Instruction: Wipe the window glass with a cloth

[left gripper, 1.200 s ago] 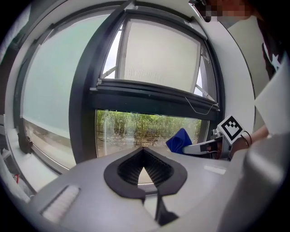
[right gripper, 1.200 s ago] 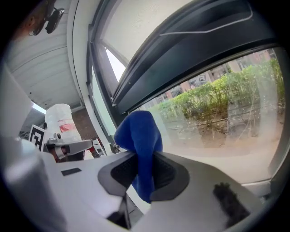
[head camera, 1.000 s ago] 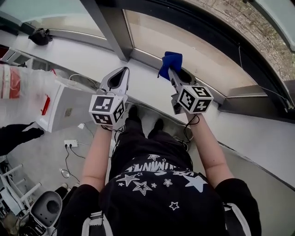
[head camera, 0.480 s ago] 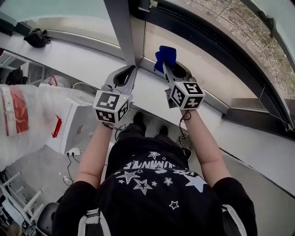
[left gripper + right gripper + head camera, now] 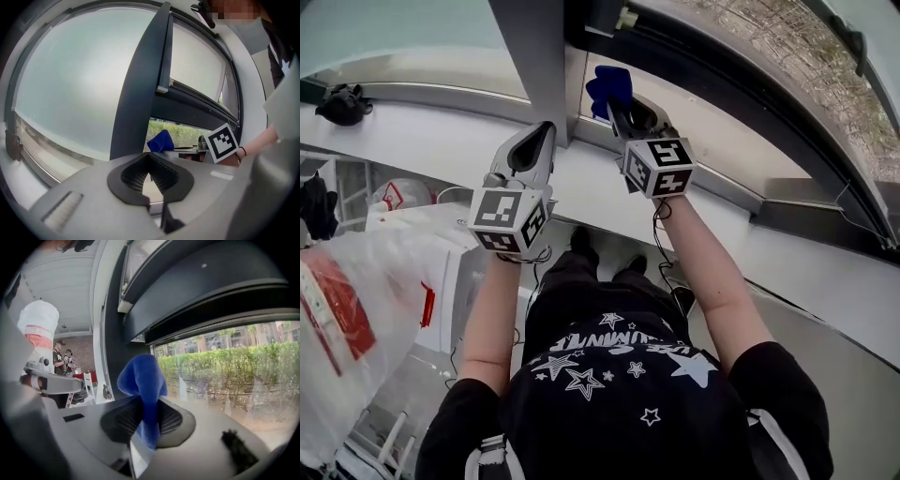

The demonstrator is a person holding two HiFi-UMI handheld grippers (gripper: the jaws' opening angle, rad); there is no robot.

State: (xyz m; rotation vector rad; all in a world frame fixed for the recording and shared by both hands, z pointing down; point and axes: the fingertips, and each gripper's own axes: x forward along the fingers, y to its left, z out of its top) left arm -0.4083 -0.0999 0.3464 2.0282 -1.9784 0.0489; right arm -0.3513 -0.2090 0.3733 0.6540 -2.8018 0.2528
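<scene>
A blue cloth sticks up out of my right gripper, which is shut on it. The cloth is held close to the lower left corner of the window glass, beside the dark upright frame post; I cannot tell if it touches the pane. In the right gripper view the cloth rises from between the pads of the right gripper, with hedges behind the glass. My left gripper is shut and holds nothing, below the post; in its own view the left gripper faces the cloth.
A white sill runs under the window, with a dark bag at its far left. A clear plastic bag with red print fills the lower left. A dark ledge juts out at the right. People stand far off indoors.
Both grippers have risen and moved left toward the frame post. The cloth now sits at the pane's lower left corner. The head view has tilted upward.
</scene>
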